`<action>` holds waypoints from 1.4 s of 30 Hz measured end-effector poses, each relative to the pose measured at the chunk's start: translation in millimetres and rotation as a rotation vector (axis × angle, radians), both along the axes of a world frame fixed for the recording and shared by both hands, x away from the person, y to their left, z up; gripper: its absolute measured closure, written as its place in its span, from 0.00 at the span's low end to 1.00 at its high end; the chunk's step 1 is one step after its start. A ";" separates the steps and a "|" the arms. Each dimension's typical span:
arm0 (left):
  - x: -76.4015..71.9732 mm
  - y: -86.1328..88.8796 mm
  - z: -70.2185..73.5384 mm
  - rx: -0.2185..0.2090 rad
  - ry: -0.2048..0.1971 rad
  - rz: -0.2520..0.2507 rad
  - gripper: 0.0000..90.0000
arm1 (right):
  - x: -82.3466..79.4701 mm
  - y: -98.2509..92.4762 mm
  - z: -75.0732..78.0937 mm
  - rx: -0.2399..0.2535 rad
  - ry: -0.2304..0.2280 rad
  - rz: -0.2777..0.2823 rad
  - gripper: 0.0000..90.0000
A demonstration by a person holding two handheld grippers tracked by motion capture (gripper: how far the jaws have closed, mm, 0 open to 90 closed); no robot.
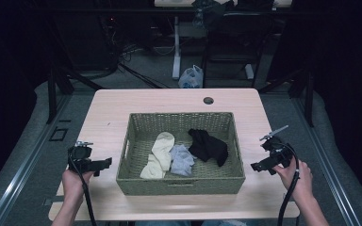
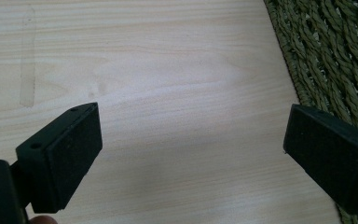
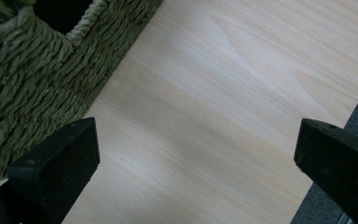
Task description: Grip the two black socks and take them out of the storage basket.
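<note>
A: Inspect all surfaces for legible text, labels, brands, numbers or signs.

B: None can be read. The tabletop [image 1: 122, 101] is plain wood grain with no markings. The woven basket [image 1: 179, 181] carries no tag. The white bag [image 1: 191, 76] on the floor beyond is too small to show any print.

The high view looks forward and down from above the person's side, taking in the whole table [image 1: 179, 96] and the basket [image 1: 181, 179]. Each gripper view looks down at close range onto the tabletop. All three views share the table surface and the basket's woven wall.
</note>
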State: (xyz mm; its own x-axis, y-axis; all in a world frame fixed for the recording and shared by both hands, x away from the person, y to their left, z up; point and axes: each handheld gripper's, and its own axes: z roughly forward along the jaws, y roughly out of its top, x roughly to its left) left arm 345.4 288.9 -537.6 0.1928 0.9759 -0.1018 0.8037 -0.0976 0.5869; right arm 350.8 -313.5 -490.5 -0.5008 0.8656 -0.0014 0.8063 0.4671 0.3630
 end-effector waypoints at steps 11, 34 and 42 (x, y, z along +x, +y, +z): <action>0.2 -0.1 -1.0 -0.002 -0.002 0.002 0.05 | 0.2 0.0 0.7 0.004 0.011 -0.010 0.00; -0.9 0.2 -1.3 -0.001 -0.001 0.001 0.05 | -8.8 -5.3 44.1 0.092 -0.060 -0.003 0.00; -0.7 0.6 -1.0 -0.003 -0.001 0.003 0.05 | -10.3 7.0 53.4 0.077 -0.066 0.026 0.00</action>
